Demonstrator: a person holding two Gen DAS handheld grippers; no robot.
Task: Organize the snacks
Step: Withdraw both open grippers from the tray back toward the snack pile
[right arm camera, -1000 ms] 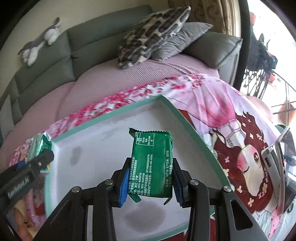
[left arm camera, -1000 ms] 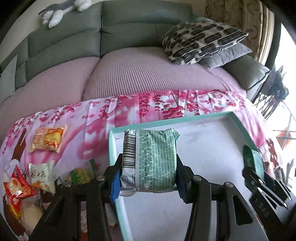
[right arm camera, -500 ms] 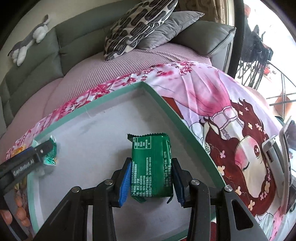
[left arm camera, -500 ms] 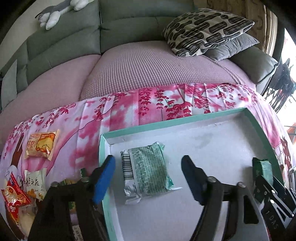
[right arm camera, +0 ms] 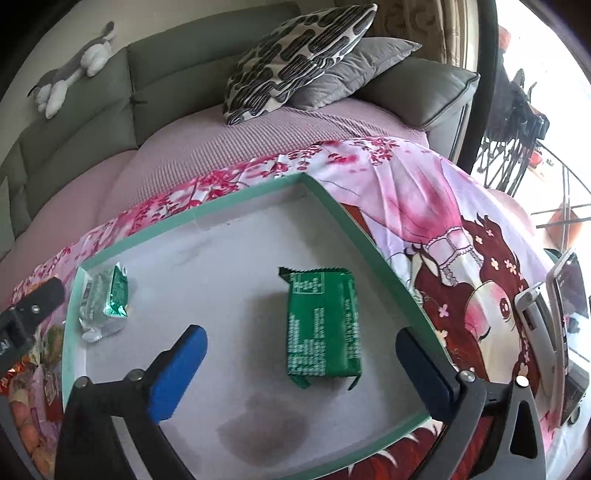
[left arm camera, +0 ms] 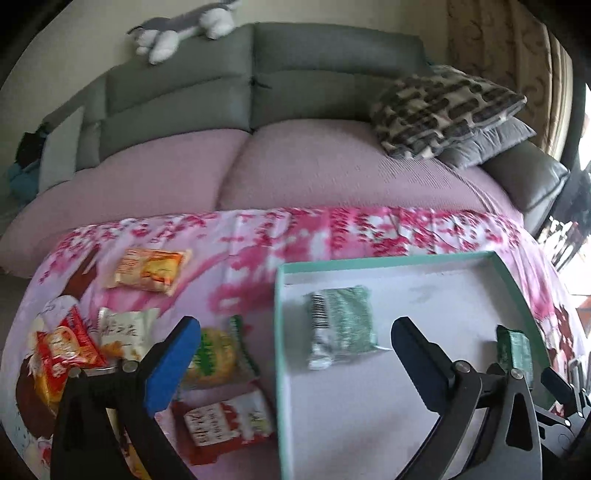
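Observation:
A teal-rimmed tray (left arm camera: 388, 260) (right arm camera: 192, 218) lies on a pink flowered cloth. A silver-green snack packet (left arm camera: 341, 328) (right arm camera: 105, 302) rests flat at its left end. My left gripper (left arm camera: 295, 328) is opening wide just short of the packet, its pads off it. A dark green packet (right arm camera: 323, 328) (left arm camera: 515, 349) lies at the tray's right side. It sits between the opening jaws of my right gripper (right arm camera: 301, 334), and neither blue pad touches it. Left of the tray lie loose snacks: an orange packet (left arm camera: 151, 271), a white one (left arm camera: 123, 332), a green-yellow one (left arm camera: 218, 350).
More red packets (left arm camera: 64, 347) (left arm camera: 225, 417) lie at the cloth's left and near edge. Behind is a sofa with patterned pillows (right arm camera: 295, 55) and a plush toy (left arm camera: 184, 29). A phone on a stand (right arm camera: 565, 332) rises right of the tray.
Both grippers went from shut on their packets to wide open, and both packets now lie in the tray. My left gripper drew back and leftward, bringing the loose snacks into view.

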